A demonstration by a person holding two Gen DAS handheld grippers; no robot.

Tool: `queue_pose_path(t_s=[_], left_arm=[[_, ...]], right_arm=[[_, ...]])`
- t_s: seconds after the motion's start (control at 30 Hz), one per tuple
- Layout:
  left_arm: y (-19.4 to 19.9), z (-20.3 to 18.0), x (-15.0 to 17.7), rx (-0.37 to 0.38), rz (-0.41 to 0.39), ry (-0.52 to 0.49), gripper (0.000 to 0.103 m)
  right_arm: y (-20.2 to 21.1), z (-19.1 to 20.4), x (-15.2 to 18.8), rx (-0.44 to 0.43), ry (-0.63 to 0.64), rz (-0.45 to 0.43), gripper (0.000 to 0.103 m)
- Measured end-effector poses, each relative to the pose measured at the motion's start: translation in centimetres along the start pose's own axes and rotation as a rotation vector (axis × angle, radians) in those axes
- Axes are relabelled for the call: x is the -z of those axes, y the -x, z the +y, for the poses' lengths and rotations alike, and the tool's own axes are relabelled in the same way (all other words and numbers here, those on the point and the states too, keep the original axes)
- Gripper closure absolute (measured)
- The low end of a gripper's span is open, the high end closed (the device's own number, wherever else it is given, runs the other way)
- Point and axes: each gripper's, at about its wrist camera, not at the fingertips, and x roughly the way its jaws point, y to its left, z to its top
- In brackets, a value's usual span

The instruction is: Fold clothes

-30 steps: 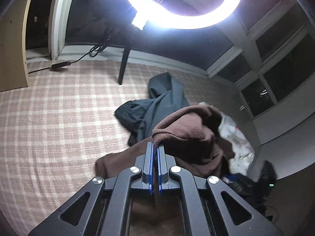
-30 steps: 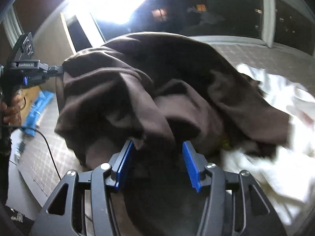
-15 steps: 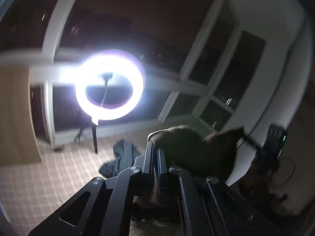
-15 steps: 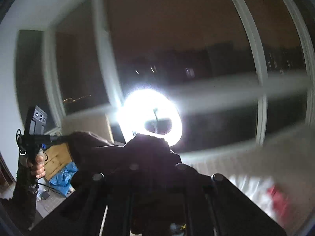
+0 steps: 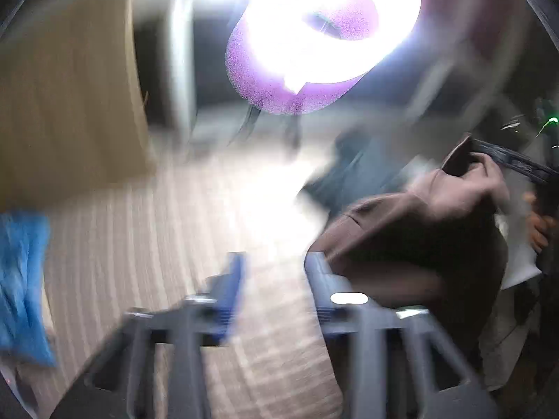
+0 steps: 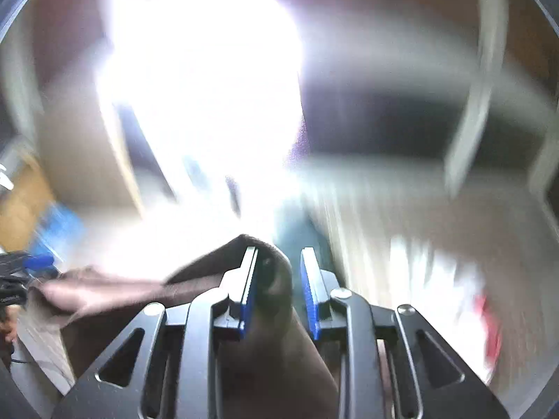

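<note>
Two tools in view; both frames heavily motion-blurred.

Left tool (image 5: 276, 279): jaws wide apart with nothing between them, pale checked surface (image 5: 157, 244) visible through the gap. It points forward and slightly down over that surface. Near edge of the brown fleece garment (image 5: 419, 244) lies just beside its right finger; I cannot tell whether they touch.

Right tool (image 6: 277, 279): blue pads partway together on a thick fold of the brown garment, which rises between them and humps over the left pad tip. In the left wrist view this tool sits raised at far right, angled in toward the left, and the garment hangs from its tips in a dark drape down to the surface. Person's right hand (image 5: 539, 223) grips the handle at the right edge.

Garment location: right half of the surface, lifted at its far right corner, the rest sagging toward the near side. In the right wrist view a blurred flap stretches left toward the other tool at the frame edge.

Other items:
- bright white ring light (image 5: 314, 35), far centre, glare strong
- dark blue-grey garment (image 5: 356, 171), far side, beyond the brown one
- white cloth (image 5: 520, 265), right, partly under the brown garment
- blue plastic sheet (image 5: 21, 279), left edge
- tan wooden panel (image 5: 70, 104), far left
</note>
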Motion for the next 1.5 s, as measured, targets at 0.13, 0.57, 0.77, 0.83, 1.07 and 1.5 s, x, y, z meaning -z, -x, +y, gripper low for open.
queue_pose_path(t_s=[0.13,0.57,0.77,0.83,1.07,1.5], left_arm=[[-4.2,1.7,2.2,0.084,0.083,0.021,0.098],[-16.1,-3.9,-1.2,0.239,0.176,-0.123,0.061],[-18.8,-7.2,-2.7,0.271,0.166,-0.204,0.065],[-19.2,-8.4,-2.8,0.274,0.158,-0.268,0.096],[-13.3,-7.9,-4.6,0.300,0.072,-0.263,0.097],[-14.8,-12.7,-11.4,0.334,0.111,-0.287,0.080]], right_arm=[[-1.3,-3.8,8.4,-0.131,-0.009,0.073,0.080],[-6.5,-3.1,7.9,-0.130,0.270,0.162,0.040],[-7.5,-2.7,9.3,-0.109,0.321,0.214,0.071],[-7.4,-2.7,9.3,-0.109,0.322,0.205,0.094],[-2.3,-3.7,8.8,-0.151,0.271,0.085,0.096],[1.4,-14.9,10.0,0.038,-0.058,0.147,0.092]])
